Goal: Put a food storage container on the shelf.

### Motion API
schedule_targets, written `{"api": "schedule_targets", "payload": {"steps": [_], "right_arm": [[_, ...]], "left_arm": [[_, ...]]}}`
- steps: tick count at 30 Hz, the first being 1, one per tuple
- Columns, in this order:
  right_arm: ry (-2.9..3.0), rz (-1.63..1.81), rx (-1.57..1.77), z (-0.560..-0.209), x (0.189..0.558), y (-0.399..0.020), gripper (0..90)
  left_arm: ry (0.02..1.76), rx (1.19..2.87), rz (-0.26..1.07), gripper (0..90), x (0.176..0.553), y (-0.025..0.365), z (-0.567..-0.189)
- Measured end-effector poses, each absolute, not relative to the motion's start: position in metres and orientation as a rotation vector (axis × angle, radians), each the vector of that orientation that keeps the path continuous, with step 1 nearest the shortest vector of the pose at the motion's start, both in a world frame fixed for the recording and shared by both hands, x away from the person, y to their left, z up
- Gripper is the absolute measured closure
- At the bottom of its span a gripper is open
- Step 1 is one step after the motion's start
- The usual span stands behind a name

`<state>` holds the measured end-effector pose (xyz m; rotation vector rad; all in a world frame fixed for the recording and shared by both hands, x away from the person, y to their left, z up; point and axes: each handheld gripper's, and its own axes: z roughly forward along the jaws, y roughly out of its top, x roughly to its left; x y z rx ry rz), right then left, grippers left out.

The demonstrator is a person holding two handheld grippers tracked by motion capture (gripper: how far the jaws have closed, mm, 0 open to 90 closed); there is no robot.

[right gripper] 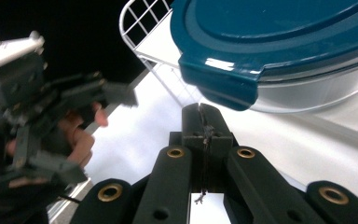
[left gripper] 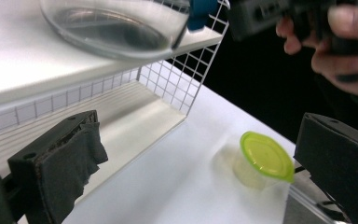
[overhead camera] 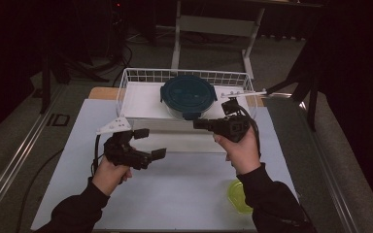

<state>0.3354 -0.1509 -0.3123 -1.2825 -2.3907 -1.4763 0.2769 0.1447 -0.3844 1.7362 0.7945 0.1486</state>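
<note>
- Dark floor surrounds the white table [overhead camera: 184, 189] you work at; a white wire basket [overhead camera: 126, 80] stands at its far edge, holding a white shelf board.
- Your left gripper [overhead camera: 150, 143] hangs over the table's left half, in front of the basket's near left corner. Its jaws stand wide apart with nothing between them.
- From the left gripper view, those two padded jaws frame the bare tabletop, and the basket's mesh wall sits just beyond them.
- Centre back, the glass container [overhead camera: 188, 99] with its teal lid [right gripper: 279, 32] rests on the shelf board inside the basket.
- Your right gripper [overhead camera: 196, 124] points at the container's near side, its jaws pressed together on nothing. In the right gripper view the closed tips sit just below the lid's latch tab; contact cannot be made out.
- Near the front right corner, a small cup with a green lid [left gripper: 266, 156] stands by your right sleeve.
</note>
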Motion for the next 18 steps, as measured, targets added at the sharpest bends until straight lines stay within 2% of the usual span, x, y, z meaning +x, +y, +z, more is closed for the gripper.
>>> {"api": "schedule_targets", "payload": {"steps": [18], "right_arm": [[-2.374,-1.472,-1.336,-0.317,0.351,-0.144,89.6]], "left_arm": [[0.831,1.731,0.212,0.4,0.238,0.138,-0.451]]}}
